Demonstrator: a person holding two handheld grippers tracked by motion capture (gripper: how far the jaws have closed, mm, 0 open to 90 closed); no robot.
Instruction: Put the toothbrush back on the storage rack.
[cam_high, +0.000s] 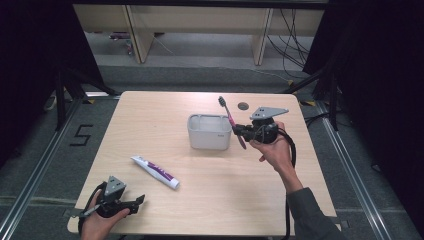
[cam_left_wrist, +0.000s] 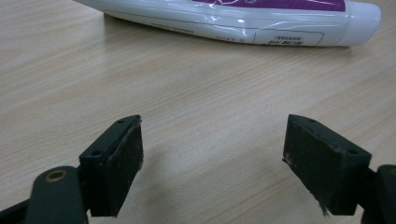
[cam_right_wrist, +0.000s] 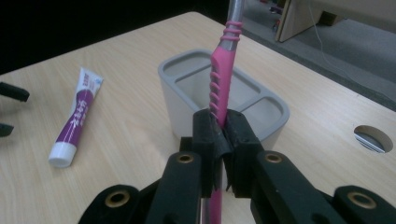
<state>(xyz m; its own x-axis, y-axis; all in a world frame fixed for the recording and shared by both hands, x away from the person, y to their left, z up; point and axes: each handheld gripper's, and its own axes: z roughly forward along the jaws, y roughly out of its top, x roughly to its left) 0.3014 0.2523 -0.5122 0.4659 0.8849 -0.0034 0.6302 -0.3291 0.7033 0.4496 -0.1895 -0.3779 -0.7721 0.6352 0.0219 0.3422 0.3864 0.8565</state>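
Observation:
A pink and grey toothbrush (cam_high: 229, 118) stands tilted just right of a grey holder box (cam_high: 209, 131) with compartments. My right gripper (cam_high: 241, 133) is shut on the toothbrush's (cam_right_wrist: 222, 88) pink handle, with the holder (cam_right_wrist: 187, 100) right behind the jaws of the right gripper (cam_right_wrist: 223, 140). A white and purple toothpaste tube (cam_high: 155, 171) lies flat on the table's front left. My left gripper (cam_high: 136, 202) rests near the front edge, open and with nothing held, left of the tube. In the left gripper view the tube (cam_left_wrist: 243, 18) lies across the top, beyond the left gripper (cam_left_wrist: 212, 158).
The wooden table (cam_high: 165, 110) has a round cable hole (cam_high: 243, 106) at the back right, also seen as the hole (cam_right_wrist: 372, 137) in the right gripper view. Dark curtains flank the table; wooden furniture legs and cables lie on the floor behind.

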